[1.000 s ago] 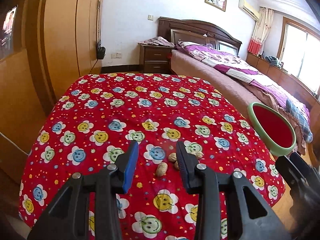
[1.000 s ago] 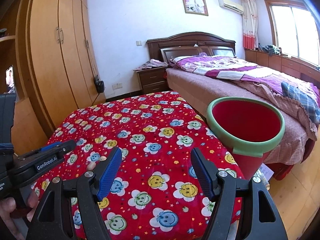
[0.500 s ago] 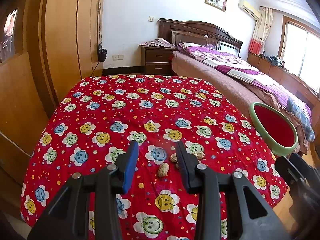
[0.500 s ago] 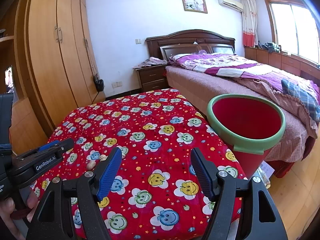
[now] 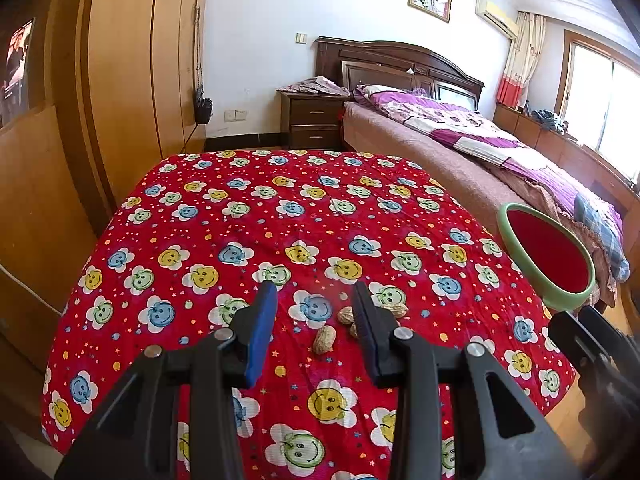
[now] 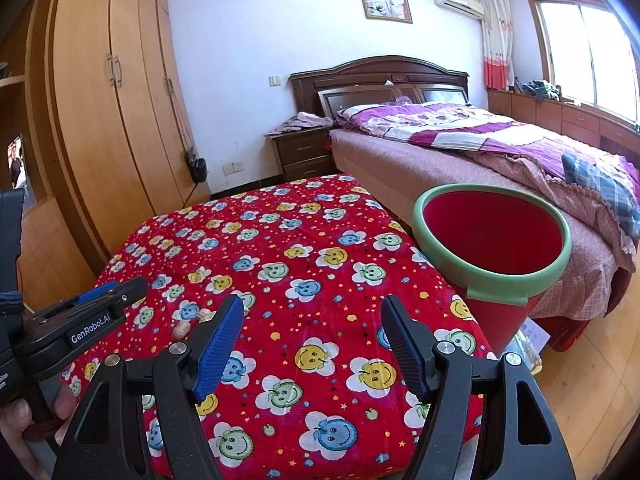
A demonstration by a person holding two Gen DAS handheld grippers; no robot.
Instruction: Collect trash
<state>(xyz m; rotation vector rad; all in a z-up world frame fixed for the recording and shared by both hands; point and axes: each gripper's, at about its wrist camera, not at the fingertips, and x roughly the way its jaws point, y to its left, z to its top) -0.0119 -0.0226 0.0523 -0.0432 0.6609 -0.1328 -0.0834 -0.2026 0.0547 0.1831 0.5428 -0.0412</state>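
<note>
Several peanut shells (image 5: 325, 339) lie near the front of a table covered with a red smiley-flower cloth (image 5: 280, 216). My left gripper (image 5: 314, 306) is open and empty, held above the shells, which show between and beside its fingers. The shells also show small in the right wrist view (image 6: 182, 330). A red bin with a green rim (image 6: 492, 240) stands off the table's right edge; it also shows in the left wrist view (image 5: 548, 256). My right gripper (image 6: 312, 320) is open and empty above the cloth's front right part, left of the bin.
A bed with purple bedding (image 6: 480, 144) lies behind the bin. A nightstand (image 5: 316, 124) stands beyond the table. Wooden wardrobes (image 6: 104, 112) line the left side. The left gripper body (image 6: 80, 324) shows at the right view's left edge.
Both views have drawn back and up slightly, so the table and bin look a little farther. The shells have not moved and both grippers stay open.
</note>
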